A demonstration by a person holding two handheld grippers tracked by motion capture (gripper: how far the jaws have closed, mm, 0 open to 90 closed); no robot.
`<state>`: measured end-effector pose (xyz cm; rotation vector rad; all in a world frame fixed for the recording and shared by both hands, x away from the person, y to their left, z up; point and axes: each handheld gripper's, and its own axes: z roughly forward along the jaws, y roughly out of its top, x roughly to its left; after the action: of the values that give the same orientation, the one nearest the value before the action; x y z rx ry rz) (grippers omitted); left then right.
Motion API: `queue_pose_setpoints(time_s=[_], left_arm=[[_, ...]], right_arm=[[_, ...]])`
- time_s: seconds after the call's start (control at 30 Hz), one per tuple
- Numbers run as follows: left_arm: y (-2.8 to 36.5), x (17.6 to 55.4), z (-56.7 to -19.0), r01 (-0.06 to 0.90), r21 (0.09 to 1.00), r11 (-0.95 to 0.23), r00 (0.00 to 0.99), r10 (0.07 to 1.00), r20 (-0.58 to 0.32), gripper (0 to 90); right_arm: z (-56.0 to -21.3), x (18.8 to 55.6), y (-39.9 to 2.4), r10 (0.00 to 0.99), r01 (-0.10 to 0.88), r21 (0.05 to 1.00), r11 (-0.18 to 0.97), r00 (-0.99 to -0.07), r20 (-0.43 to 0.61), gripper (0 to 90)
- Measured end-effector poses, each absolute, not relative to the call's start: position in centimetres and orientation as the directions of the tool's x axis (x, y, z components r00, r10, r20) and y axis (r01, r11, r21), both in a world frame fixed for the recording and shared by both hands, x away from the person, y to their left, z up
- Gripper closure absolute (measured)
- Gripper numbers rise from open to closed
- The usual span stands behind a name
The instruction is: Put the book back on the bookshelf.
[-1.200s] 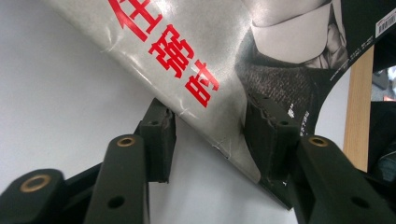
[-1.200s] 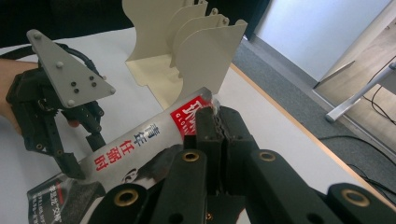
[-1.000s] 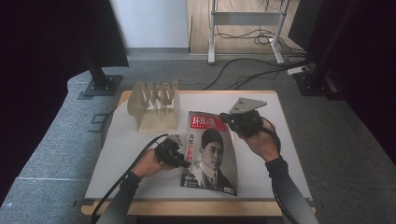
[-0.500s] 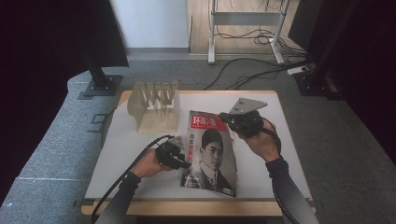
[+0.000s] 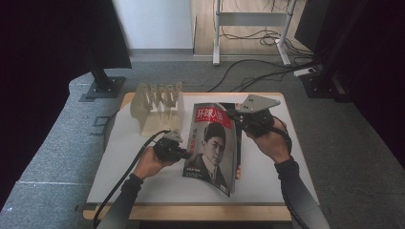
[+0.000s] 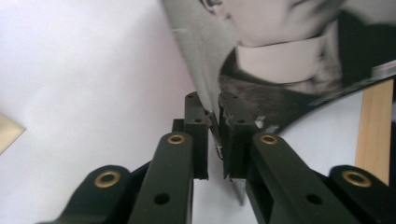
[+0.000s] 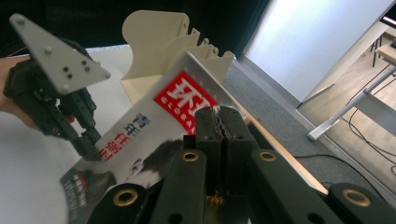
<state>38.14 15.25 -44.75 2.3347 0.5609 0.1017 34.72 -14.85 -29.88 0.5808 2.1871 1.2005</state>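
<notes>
A magazine (image 5: 215,143) with a man's portrait and a red title on its cover is held tilted above the white table (image 5: 129,167). My left gripper (image 5: 184,153) is shut on its left edge; in the left gripper view the jaws (image 6: 213,100) pinch the thin page edge of the magazine (image 6: 280,70). My right gripper (image 5: 234,114) is shut on the top right corner. In the right gripper view the jaws (image 7: 221,114) clamp the magazine (image 7: 154,126) near the red title. The left gripper (image 7: 88,144) bites the cover's far edge there.
A cream slotted rack (image 5: 157,107) stands at the back left of the table, just behind the magazine's top, and appears again as the rack (image 7: 159,42) in the right gripper view. Grey carpet, cables and a metal stand lie beyond the table's far edge.
The magazine's top end has lifted and shifted slightly toward the far side with both grippers still on it. Both hands have barely moved otherwise.
</notes>
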Motion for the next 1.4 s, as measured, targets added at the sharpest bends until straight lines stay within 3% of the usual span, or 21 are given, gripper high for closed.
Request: queue_pose_setpoints(time_s=[0.87, 1.17, 1.4], left_arm=[[18.1, 35.3, -44.8, 0.32, 0.71, -0.627, 0.922, 0.38, -0.079, 88.4], [18.4, 34.4, -44.9, 0.293, 0.722, -0.627, 0.927, 0.37, -0.054, 88.5], [19.2, 34.1, -45.2, 0.29, 0.741, -0.605, 0.929, 0.365, -0.066, 88.5]], right_arm=[[-31.7, 34.7, -17.6, 0.648, 0.172, 0.852, 0.494, -0.726, -0.229, 82.1], [-32.2, 34.7, -17.7, 0.643, 0.181, 0.849, 0.497, -0.733, -0.22, 60.4], [-33.6, 35.3, -18.8, 0.663, 0.248, 0.843, 0.477, -0.731, -0.16, 46.5]])
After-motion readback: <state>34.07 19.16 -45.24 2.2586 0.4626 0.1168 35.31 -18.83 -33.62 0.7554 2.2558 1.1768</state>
